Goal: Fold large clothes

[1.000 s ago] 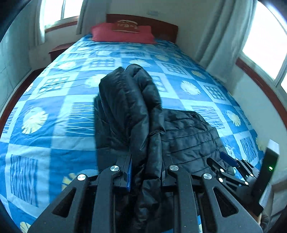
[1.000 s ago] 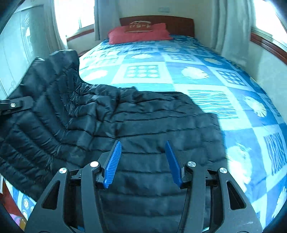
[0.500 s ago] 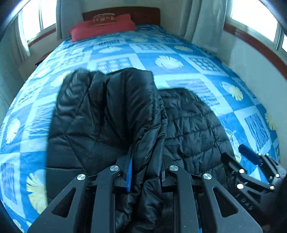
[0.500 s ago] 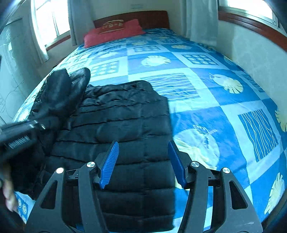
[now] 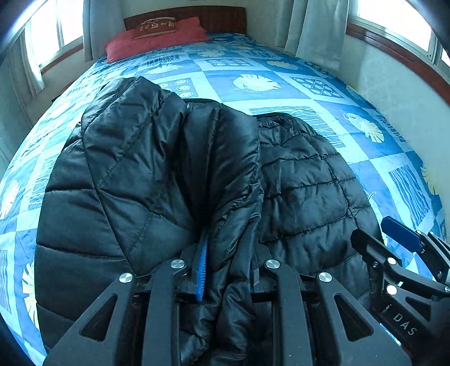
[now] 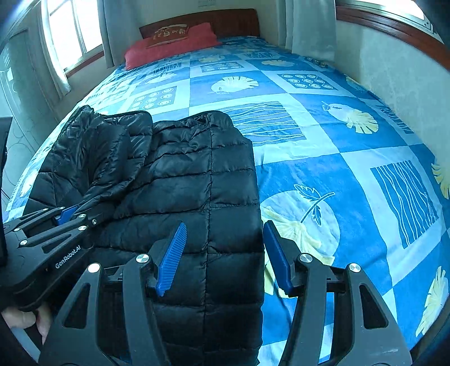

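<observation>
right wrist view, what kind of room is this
Most likely a home bedroom. A bed with a blue patterned bedspread fills the view, a red pillow lies against a wooden headboard, and curtained windows line the walls.

Blue patchwork bedspread with pale leaf and stripe squares (image 6: 323, 157) covering bed. Red pillow (image 6: 171, 46) lying at head end, touching dark wooden headboard (image 6: 236, 19). Pale grey curtains (image 5: 315, 31) hanging beside bright windows (image 6: 73, 31) on both sides.
</observation>
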The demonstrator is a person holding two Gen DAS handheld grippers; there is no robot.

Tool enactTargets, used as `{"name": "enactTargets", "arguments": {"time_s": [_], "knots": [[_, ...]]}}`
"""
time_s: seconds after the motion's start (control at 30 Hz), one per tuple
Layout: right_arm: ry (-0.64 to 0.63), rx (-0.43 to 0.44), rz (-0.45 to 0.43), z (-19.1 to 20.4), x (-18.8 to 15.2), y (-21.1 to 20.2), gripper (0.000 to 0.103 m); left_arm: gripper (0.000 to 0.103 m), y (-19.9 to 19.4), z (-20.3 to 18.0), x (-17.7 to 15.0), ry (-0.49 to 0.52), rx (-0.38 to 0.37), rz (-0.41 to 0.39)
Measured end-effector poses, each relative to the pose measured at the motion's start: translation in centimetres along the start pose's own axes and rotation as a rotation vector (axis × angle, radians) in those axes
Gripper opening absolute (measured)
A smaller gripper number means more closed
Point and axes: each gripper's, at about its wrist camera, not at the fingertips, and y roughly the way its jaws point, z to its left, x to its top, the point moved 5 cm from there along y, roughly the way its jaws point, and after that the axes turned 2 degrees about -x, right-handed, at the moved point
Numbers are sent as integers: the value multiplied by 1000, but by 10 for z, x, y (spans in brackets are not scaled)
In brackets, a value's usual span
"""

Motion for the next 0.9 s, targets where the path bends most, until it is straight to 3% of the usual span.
{"name": "enactTargets", "arguments": {"time_s": [0.23, 0.37, 0.67, 0.9], "knots": [[2, -24, -12, -6, -1, -10, 57, 50, -22, -16, -3, 31, -16, -44], [7, -39, -27, -12, 0, -20, 56, 59, -43, -25, -3, 35, -38, -67], [-7, -48, -75, -6, 6, -45, 56, 62, -99, -21, -2, -13, -156, -110], [-36, -17, -92, 23, 9, -57, 56, 62, -148, 10, -5, -37, -159, -211]]}}
